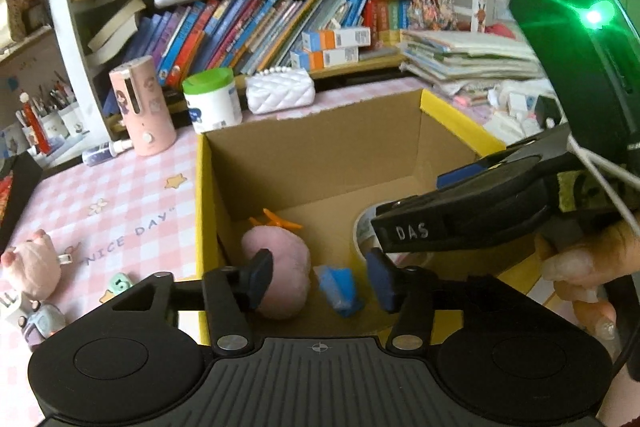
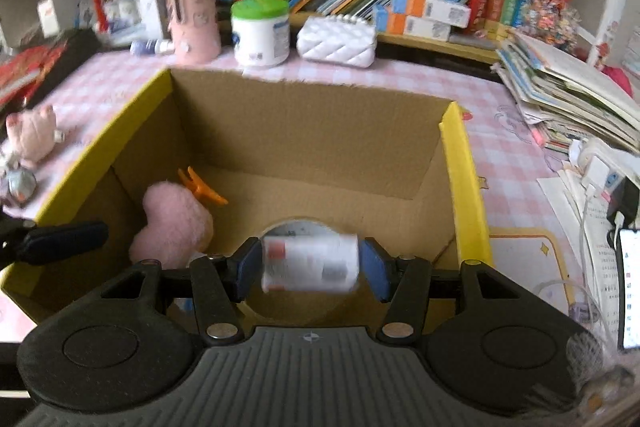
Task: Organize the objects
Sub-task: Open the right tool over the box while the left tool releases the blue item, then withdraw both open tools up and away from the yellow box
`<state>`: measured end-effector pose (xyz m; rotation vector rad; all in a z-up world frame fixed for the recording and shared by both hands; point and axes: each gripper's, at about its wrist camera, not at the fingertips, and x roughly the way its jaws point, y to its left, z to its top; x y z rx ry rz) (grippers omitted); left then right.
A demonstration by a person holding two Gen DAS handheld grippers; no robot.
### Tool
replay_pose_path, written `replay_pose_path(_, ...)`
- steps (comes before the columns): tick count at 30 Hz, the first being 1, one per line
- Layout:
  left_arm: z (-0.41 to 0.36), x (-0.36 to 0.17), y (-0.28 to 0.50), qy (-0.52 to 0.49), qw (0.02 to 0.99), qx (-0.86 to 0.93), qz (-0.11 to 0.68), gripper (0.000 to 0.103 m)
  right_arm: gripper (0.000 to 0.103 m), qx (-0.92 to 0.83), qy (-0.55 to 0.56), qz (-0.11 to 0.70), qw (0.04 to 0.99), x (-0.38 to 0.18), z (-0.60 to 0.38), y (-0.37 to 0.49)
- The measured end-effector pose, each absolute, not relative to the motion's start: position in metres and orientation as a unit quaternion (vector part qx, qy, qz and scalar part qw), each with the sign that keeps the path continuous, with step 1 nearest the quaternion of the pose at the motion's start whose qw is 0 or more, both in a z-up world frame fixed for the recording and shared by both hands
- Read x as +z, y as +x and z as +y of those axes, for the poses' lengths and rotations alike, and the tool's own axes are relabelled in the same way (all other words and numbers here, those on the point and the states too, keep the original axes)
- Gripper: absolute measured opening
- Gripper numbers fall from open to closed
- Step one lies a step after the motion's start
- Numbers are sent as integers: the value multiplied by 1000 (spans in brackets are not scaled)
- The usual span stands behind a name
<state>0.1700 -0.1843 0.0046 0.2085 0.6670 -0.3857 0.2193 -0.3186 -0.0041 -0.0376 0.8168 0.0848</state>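
An open cardboard box [image 1: 320,155] with yellow-taped rims stands on the pink checked tablecloth; it also shows in the right wrist view [image 2: 304,131]. Inside lie a pink plush [image 1: 280,267] [image 2: 172,227], an orange clip [image 1: 276,219] [image 2: 200,187], a blue object [image 1: 338,289] and a tape roll [image 1: 362,227] [image 2: 296,227]. My left gripper [image 1: 322,279] is open and empty over the box's near edge. My right gripper [image 2: 310,267] is shut on a small white bottle [image 2: 310,263] with red print, held sideways above the box. The right gripper's body [image 1: 480,203] crosses the left wrist view.
On the cloth left of the box lie a pink pig plush [image 1: 32,267] [image 2: 32,135] and a small toy car [image 1: 40,319]. Behind the box stand a pink cylinder [image 1: 142,107], a green-lidded jar [image 1: 212,99] and a white quilted purse [image 1: 280,91]. Stacked papers [image 2: 568,99] lie right; bookshelves behind.
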Motion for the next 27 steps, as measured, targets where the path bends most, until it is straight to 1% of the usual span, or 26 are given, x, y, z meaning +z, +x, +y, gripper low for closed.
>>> replay_pose_path(3,-181,11,162,93,927,-188,310,67,56,33,10,377,925,6,-323,210)
replay_pose_path(8,-173,26,142,78,938,-192,277,76,58,9,35,334,942,26,-329,186)
replay_pose_path(10,-168,30,134,74,941,-191,268,80,62,-7,39,313,949,34,-331,171)
replay_pose_path(12,-162,33,126,68,945,-187,260,88,65,-26,41,291,956,42,-333,154)
replay_pose_path(14,-156,35,118,65,947,-180,257,89,68,-45,41,276,959,47,-335,139)
replay_pose_path(17,-146,36,109,57,948,-178,257,90,68,-75,43,264,961,50,-335,113)
replay_pose_path(20,-135,35,98,50,948,-175,260,92,69,-98,51,264,958,47,-334,89)
replay_pose_path(23,-124,31,86,48,947,-176,265,94,70,-113,51,277,953,39,-325,70)
replay_pose_path(27,-111,20,71,58,941,-171,285,95,70,-118,41,310,942,23,-307,52)
